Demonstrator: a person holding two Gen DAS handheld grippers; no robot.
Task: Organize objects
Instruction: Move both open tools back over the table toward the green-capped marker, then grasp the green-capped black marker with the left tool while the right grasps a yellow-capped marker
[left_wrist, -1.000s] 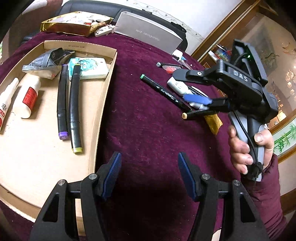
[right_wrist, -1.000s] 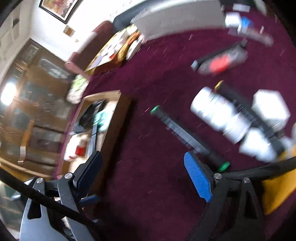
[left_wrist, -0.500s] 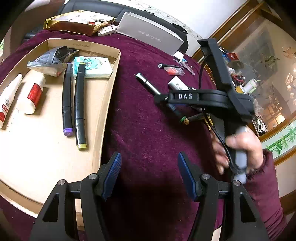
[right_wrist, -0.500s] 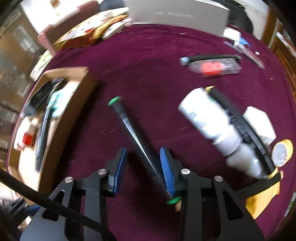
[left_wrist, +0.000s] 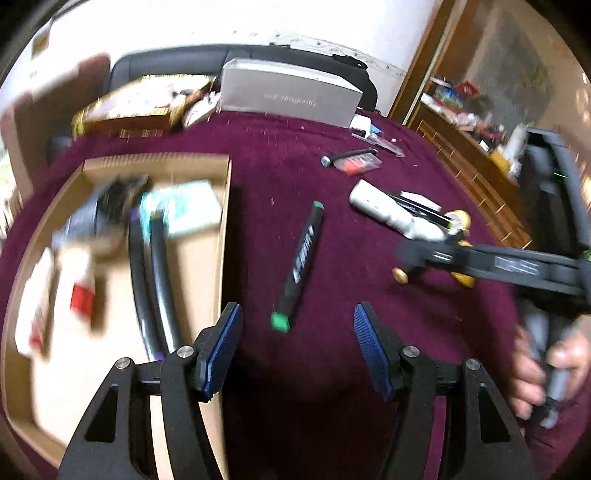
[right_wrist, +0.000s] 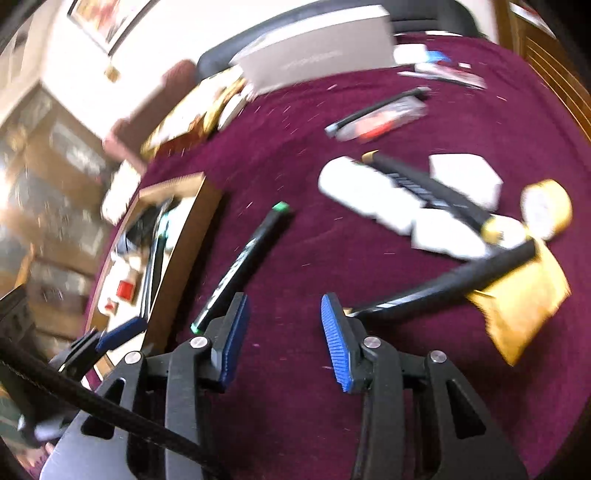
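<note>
In the cardboard tray (left_wrist: 225, 236) two markers (left_wrist: 155, 280) already lie, while my right hand-held gripper (right_wrist: 284, 332), jaws opening and empty, leaves the green-capped marker (left_wrist: 301, 258) on the tabletop (left_wrist: 332, 350).

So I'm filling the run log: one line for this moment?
left gripper: open, empty | right gripper: opening, empty | green-capped marker: on cloth, beside tray

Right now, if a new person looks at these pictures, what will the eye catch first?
Probably the black marker with green caps, lying alone on the dark red tablecloth just beyond the open left gripper. Next, the cardboard tray to its left, which holds two more black markers. On the right, a white bottle lies in a small clutter.
</note>
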